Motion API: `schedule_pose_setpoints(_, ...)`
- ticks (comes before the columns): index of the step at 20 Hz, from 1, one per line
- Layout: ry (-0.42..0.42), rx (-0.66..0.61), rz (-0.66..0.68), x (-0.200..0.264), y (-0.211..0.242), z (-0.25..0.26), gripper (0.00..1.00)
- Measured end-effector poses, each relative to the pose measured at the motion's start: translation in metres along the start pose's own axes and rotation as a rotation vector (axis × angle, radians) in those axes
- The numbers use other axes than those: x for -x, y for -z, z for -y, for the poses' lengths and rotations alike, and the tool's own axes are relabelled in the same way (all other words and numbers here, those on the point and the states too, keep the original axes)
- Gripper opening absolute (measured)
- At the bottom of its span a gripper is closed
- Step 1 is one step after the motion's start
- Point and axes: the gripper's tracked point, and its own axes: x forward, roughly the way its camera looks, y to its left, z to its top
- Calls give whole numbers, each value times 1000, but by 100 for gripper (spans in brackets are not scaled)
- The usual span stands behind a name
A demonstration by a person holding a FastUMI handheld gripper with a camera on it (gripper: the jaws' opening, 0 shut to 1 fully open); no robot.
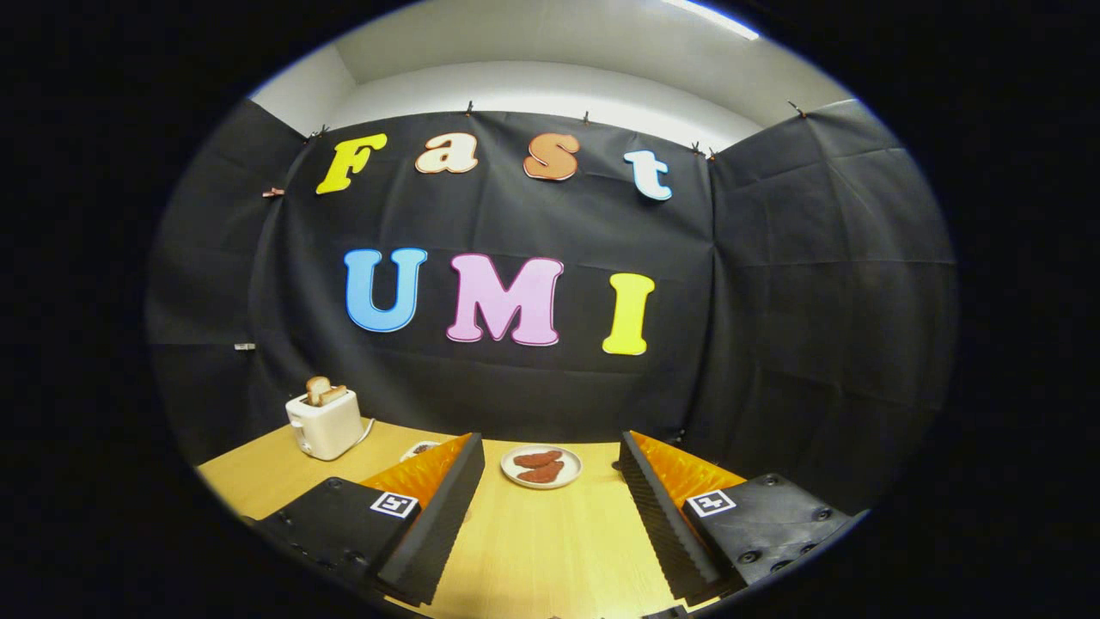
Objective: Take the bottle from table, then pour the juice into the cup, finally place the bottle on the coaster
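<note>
Your gripper point(550, 516) gapes wide and empty; swing carelessly and you'll clip the plate point(541, 467) at 12 o'clock.

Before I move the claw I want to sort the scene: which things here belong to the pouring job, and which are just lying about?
Belongs to the job:
- claw, open, nothing between its fingers, over the bare table

Just lying about:
- toaster with bread, beyond the left finger
- plate of reddish food, ahead between the fingers
- small dish by the left fingertip
</note>
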Motion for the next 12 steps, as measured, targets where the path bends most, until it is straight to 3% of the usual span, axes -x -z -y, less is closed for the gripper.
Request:
schedule_pose_setpoints(7, -29, -32, -22, 33, -1, -20, 97)
schedule_pose_setpoints(12, -135, -34, -15, 22, 4, -32, 97)
